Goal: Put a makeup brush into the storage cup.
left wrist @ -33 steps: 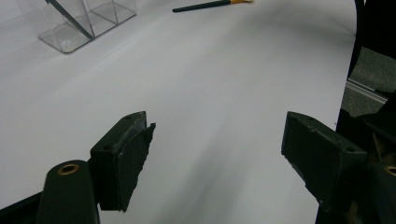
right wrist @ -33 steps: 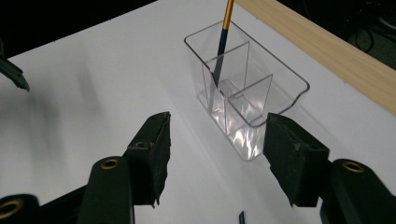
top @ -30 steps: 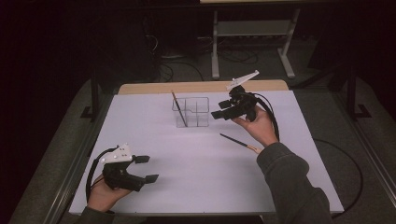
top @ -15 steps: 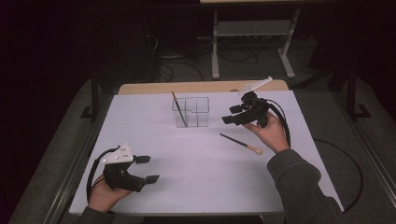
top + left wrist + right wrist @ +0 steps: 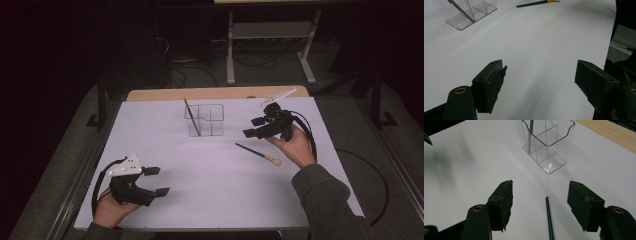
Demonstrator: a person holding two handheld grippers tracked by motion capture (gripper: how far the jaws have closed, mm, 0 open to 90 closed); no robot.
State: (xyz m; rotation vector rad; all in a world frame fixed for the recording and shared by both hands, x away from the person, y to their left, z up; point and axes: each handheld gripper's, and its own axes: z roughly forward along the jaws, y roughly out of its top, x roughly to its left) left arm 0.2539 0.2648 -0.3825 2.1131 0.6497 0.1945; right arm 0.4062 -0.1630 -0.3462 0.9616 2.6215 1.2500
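- The white table (image 5: 210, 200) lies bare between both grippers.
- Obstacles: the clear divided holder (image 5: 205, 120) with its upright brush (image 5: 191, 116), and the loose brush (image 5: 257, 153) lying near it.

The right gripper (image 5: 540, 202) hangs over the white table sheet (image 5: 474, 165) with its jaws spread, having just been opening, and nothing is clamped between them. The dark handle of a brush (image 5: 549, 218) lies on the sheet in the gap (untouched). Beyond stands a clear divided holder (image 5: 551, 145), another dark handle (image 5: 531, 135) leaning inside.
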